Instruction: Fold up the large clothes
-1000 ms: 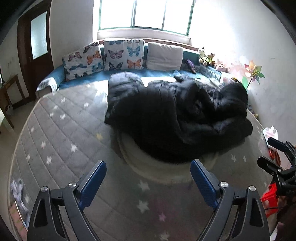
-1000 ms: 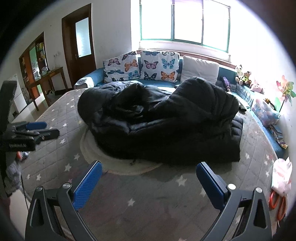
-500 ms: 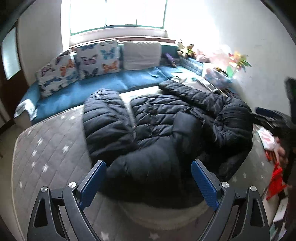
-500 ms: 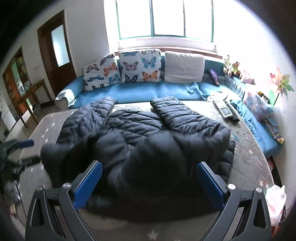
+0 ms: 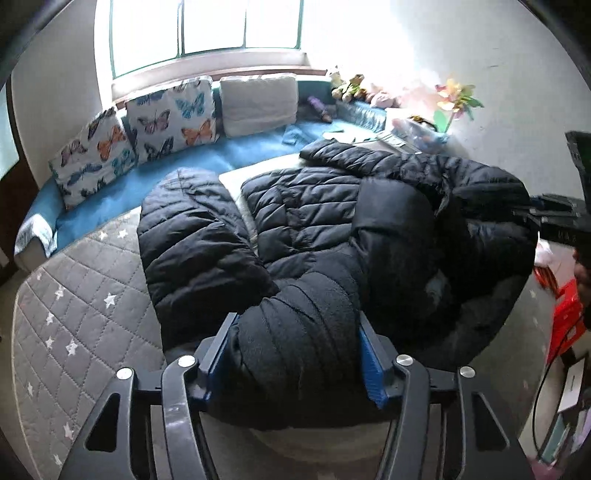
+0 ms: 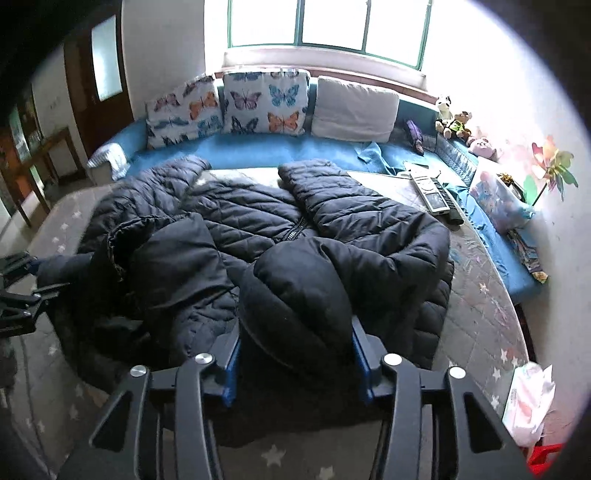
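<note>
Mat: grey quilted star-print mat [image 5: 85, 295], under the jacket.
Sofa: blue cushioned sofa [image 6: 258, 151], behind the jacket.
Jacket: black quilted puffer jacket [image 5: 314, 206], spread crumpled on the mat.
Left gripper [image 5: 295, 354]: blue pads clamped on a bunched jacket fold.
Right gripper [image 6: 295, 354]: blue pads clamped on another jacket fold.
Pillows: butterfly-print pillows [image 6: 264, 101], on the sofa, beyond the jacket.

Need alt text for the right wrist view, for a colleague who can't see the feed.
The right gripper is clamped on a bunched fold of a black puffer jacket spread over a grey star-patterned mat. Behind it, a blue sofa holds butterfly cushions under a bright window.
</note>
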{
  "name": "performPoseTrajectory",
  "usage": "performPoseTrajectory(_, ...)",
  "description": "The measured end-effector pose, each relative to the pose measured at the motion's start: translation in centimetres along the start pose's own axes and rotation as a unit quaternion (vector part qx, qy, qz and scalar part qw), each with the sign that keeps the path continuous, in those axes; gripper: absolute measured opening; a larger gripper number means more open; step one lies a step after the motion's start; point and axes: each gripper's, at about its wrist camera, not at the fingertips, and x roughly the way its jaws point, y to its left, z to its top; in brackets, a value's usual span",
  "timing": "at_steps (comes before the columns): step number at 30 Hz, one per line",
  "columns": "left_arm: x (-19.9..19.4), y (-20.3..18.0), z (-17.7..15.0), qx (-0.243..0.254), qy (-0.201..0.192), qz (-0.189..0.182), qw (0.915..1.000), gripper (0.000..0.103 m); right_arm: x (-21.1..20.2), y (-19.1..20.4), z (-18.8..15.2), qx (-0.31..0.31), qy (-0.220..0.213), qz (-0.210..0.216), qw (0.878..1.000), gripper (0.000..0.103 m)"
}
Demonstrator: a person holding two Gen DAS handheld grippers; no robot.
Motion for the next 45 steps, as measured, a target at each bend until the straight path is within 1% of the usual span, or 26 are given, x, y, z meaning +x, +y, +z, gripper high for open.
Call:
performPoseTrajectory(3,-2.8,-1.4,-2.4,0.009,-0.011,-0.014,0.9998,0.06,-2.6,-0.6,-1.5,0.004,-0.018,0.02,1.0,0.048)
performPoseTrajectory(5,-4.8,-2.6,-4.9,0.021,-0.013,-0.018,0.9995,0.06,-4.8,-0.8,-3.6,0.002,-0.031,0.036,0.999,0.047)
performPoseTrajectory(8,-6.9,-4.2,-8.8,0.032,0.001,-0.033,0.9989,0.06,-6.5,-0.7,-6.8,0.0,-0.031,0.049,0.998,0.047)
performPoseTrajectory(11,-7.3,-5.9,-13.0,0.038,0.031,-0.042,0.9979,0.06,-6.7,-0.8,-11.4,0.006,0.005,0.062,0.998,0.047)
performPoseTrajectory(13,-6.9,-6.9,-15.2,0.047,0.052,-0.033,0.997,0.06,-6.3,-1.0,-13.6,0.024,0.036,0.073,0.996,0.048)
performPoseTrajectory(14,-6.6,-7.4,-16.3,0.05,0.066,-0.027,0.9962,0.06,-5.6,-1.2,-15.1,0.032,0.062,0.083,0.994,0.049)
performPoseTrajectory(17,-7.3,-8.0,-17.9,0.05,0.079,-0.019,0.9954,0.061,-4.9,-1.1,-17.3,0.036,0.114,0.086,0.989,0.054)
performPoseTrajectory(18,-7.9,-7.9,-18.0,0.045,0.082,-0.024,0.9953,0.061,-5.2,-1.2,-17.4,0.036,0.121,0.087,0.988,0.055)
performPoseTrajectory(20,-10.0,-7.1,-18.0,0.021,0.077,-0.053,0.9955,0.062,-7.0,-1.4,-17.0,0.026,0.123,0.082,0.989,0.055)
performPoseTrajectory(21,-11.1,-6.6,-17.9,0.01,0.07,-0.052,0.9962,0.067,-7.8,-1.4,-16.6,0.019,0.123,0.072,0.99,0.057)
performPoseTrajectory(23,-12.5,-4.9,-16.2,-0.004,0.059,-0.04,0.9974,0.075,-10.3,-1.5,-14.7,0.005,0.098,0.031,0.995,0.058)
performPoseTrajectory(24,-12.7,-4.3,-15.3,-0.006,0.052,-0.034,0.998,0.075,-10.8,-1.7,-14.4,0.001,0.086,0.023,0.996,0.059)
performPoseTrajectory(25,-13.1,-3.8,-14.6,-0.008,0.042,-0.027,0.9987,0.076,-11.6,-1.7,-12.9,-0.001,0.068,0.023,0.997,0.062)
performPoseTrajectory(26,-13.2,-3.2,-13.8,-0.011,0.035,-0.019,0.9991,0.085,-11.8,-1.5,-11.8,-0.005,0.051,0.025,0.998,0.064)
performPoseTrajectory(27,-12.8,-2.4,-12.9,-0.02,0.03,-0.008,0.9993,0.09,-11.5,-1.4,-10.9,-0.011,0.034,0.024,0.999,0.066)
performPoseTrajectory(29,-11.6,-0.9,-10.6,-0.042,0.028,0.003,0.9987,0.09,-9.9,-0.4,-8.4,-0.021,0.01,0.03,0.999,0.066)
performPoseTrajectory(31,-10.0,1.0,-8.9,-0.062,0.031,0.007,0.9975,0.091,-7.6,0.3,-7.7,-0.026,0.005,0.059,0.998,0.066)
performPoseTrajectory(33,-8.5,3.0,-7.3,-0.092,0.037,0.017,0.9949,0.091,-4.2,0.8,-6.9,-0.021,0.017,0.069,0.997,0.066)
performPoseTrajectory(34,-7.5,4.4,-6.5,-0.112,0.041,0.017,0.9927,0.091,-2.0,0.8,-6.6,-0.02,0.033,0.077,0.996,0.066)
performPoseTrajectory(35,-6.6,5.8,-5.7,-0.133,0.045,0.011,0.9901,0.091,0.0,0.7,-6.6,-0.019,0.047,0.072,0.996,0.066)
performPoseTrajectory(36,-5.6,6.9,-5.0,-0.147,0.047,0.007,0.9879,0.091,1.0,0.5,-7.1,-0.019,0.058,0.066,0.996,0.066)
performPoseTrajectory(38,-3.9,9.5,-3.7,-0.182,0.047,0.011,0.9821,0.091,4.1,-0.5,-8.0,-0.017,0.095,0.044,0.994,0.066)
performPoseTrajectory(40,-2.7,11.5,-2.3,-0.196,0.043,0.017,0.9795,0.091,4.9,-2.1,-9.4,0.002,0.121,0.035,0.992,0.065)
performPoseTrajectory(42,-2.0,12.8,-0.9,-0.206,0.035,0.017,0.9778,0.092,4.7,-3.2,-9.9,0.03,0.138,0.044,0.989,0.065)
performPoseTrajectory(43,-1.6,13.1,0.3,-0.207,0.03,0.006,0.9779,0.092,4.2,-3.3,-9.5,0.039,0.143,0.046,0.988,0.065)
performPoseTrajectory(45,-0.5,13.0,3.0,-0.2,0.017,-0.022,0.9793,0.092,2.9,-3.1,-8.0,0.022,0.13,0.043,0.99,0.066)
